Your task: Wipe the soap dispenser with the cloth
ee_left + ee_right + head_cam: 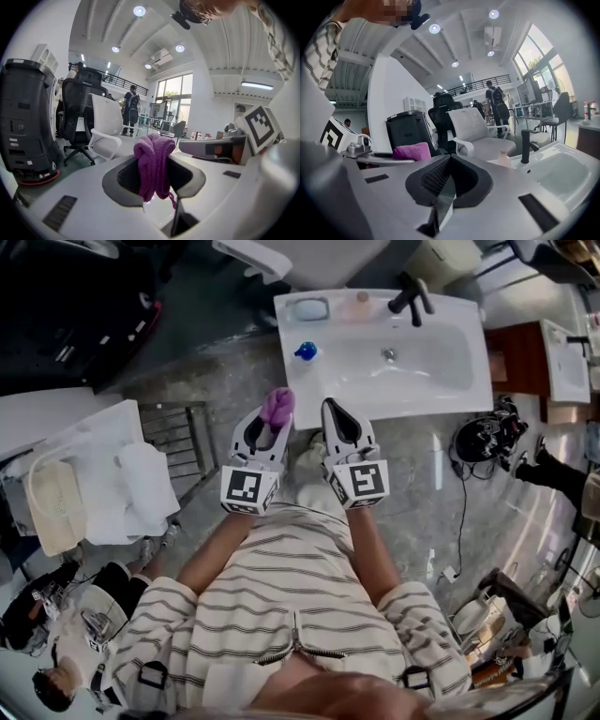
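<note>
A bunched purple cloth (277, 407) sticks up from my left gripper (274, 423), which is shut on it; in the left gripper view the cloth (153, 164) fills the gap between the jaws. My right gripper (335, 418) hangs beside it, shut and holding nothing, its pads meeting (450, 159). Both are just in front of the white sink (469, 381). The soap dispenser (362, 298), a small pale pink bottle, stands on the sink's back rim left of the black faucet (411, 298). The right gripper view also shows the soap dispenser (504, 158) and the cloth (411, 151).
A blue object (306, 352) and a soap dish (308, 308) sit on the sink's left ledge. A white chair (281, 254) stands behind the sink. A white cart (94, 474) and wire rack (178, 437) are at left, a second sink (567, 357) at right.
</note>
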### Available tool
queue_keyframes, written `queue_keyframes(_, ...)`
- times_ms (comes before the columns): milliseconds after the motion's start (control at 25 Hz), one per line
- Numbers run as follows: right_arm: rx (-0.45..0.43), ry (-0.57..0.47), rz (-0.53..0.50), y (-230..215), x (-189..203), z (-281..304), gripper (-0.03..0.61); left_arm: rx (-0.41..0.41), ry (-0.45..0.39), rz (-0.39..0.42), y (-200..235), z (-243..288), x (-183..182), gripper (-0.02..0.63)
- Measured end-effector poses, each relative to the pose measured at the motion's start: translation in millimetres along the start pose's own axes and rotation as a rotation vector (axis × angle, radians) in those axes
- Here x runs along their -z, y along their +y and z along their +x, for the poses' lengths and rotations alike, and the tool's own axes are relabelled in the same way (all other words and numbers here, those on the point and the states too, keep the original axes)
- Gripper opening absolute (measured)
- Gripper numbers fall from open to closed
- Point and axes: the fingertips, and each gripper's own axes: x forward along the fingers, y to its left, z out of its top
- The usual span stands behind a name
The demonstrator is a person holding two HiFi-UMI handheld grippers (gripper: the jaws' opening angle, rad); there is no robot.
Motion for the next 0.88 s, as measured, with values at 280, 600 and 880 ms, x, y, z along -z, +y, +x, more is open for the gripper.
queue_keyframes(280, -0.032, 0.024, -0.003, -22.9, 13.7, 28.4, 0.009, -0.051, 0.015, -0.007, 6.4, 18.2, 9.9, 0.132)
queue_keyframes(600, -0.054, 0.066, -0.035, -37.9, 35.2, 60.1, 0.032, -0.064, 0.03, -0.011, 15.9, 27.4, 23.8, 0.132)
queue_keyframes(880, -0.065, 0.094, -0.077, -41.7, 49.7, 93.0, 0.104, -0.055, 0.056, -0.004, 25.2, 34.4, 38.2, 0.132)
